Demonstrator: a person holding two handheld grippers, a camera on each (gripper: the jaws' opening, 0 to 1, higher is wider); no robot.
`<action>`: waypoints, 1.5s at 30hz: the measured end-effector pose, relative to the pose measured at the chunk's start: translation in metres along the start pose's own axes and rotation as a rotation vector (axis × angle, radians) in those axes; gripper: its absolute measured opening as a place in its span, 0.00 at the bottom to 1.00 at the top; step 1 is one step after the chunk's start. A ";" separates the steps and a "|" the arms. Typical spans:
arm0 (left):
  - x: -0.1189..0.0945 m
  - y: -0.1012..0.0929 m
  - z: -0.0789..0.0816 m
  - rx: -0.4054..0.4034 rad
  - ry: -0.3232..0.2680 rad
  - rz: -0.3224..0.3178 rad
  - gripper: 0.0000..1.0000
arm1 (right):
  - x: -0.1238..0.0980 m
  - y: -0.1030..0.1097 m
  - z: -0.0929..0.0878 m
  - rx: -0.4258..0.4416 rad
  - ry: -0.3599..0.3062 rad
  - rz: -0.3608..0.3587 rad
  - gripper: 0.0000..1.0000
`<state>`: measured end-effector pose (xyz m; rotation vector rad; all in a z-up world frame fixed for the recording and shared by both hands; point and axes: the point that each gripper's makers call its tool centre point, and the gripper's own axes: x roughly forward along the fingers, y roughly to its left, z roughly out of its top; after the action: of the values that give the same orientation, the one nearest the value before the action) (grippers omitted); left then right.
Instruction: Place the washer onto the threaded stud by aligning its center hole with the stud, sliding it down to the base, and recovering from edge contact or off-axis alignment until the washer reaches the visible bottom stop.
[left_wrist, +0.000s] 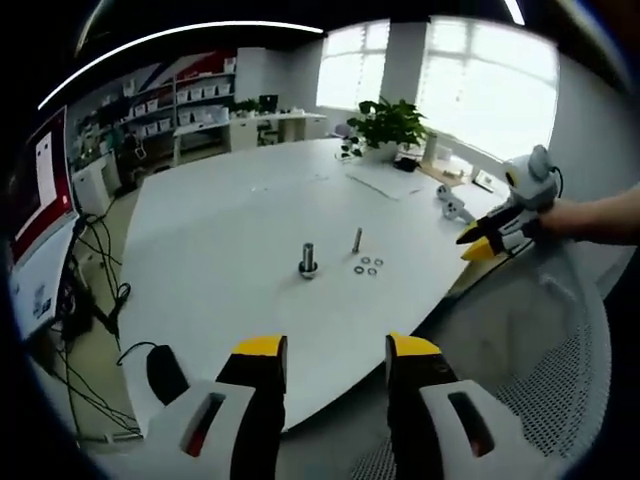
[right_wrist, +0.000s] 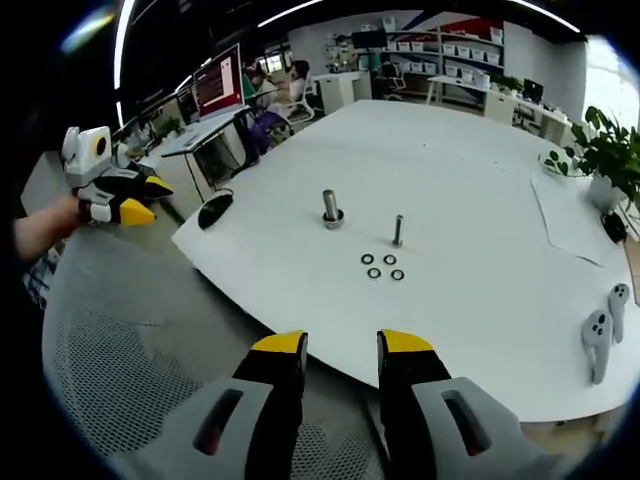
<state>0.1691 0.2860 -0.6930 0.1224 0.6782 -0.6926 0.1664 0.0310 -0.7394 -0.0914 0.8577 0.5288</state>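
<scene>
Hovering off the white surface (right_wrist: 480, 300) with jaws apart and empty, both the left tongs (left_wrist: 325, 352) and right tongs (right_wrist: 342, 347) have everything left, since four washers (right_wrist: 382, 266) lie beside the bare threaded stud (right_wrist: 398, 230).

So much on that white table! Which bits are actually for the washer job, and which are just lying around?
For the job:
- four washers
- thin threaded stud
- left gripper and right gripper, both open and empty

Possibly for it, hard to tell:
- thicker bolt

Just lying about:
- two white handheld controllers
- potted plant
- sheet of paper
- monitor
</scene>
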 end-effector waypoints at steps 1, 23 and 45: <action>0.000 0.000 0.000 -0.007 -0.006 -0.001 0.37 | 0.000 0.000 -0.001 -0.001 0.004 -0.001 0.31; 0.006 -0.019 -0.001 0.019 -0.046 -0.096 0.35 | 0.003 -0.008 -0.018 -0.021 0.101 -0.059 0.32; 0.009 -0.025 -0.002 0.054 -0.035 -0.112 0.36 | 0.003 -0.017 -0.029 -0.031 0.152 -0.094 0.32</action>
<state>0.1573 0.2619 -0.6975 0.1226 0.6361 -0.8190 0.1559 0.0097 -0.7624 -0.2012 0.9884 0.4509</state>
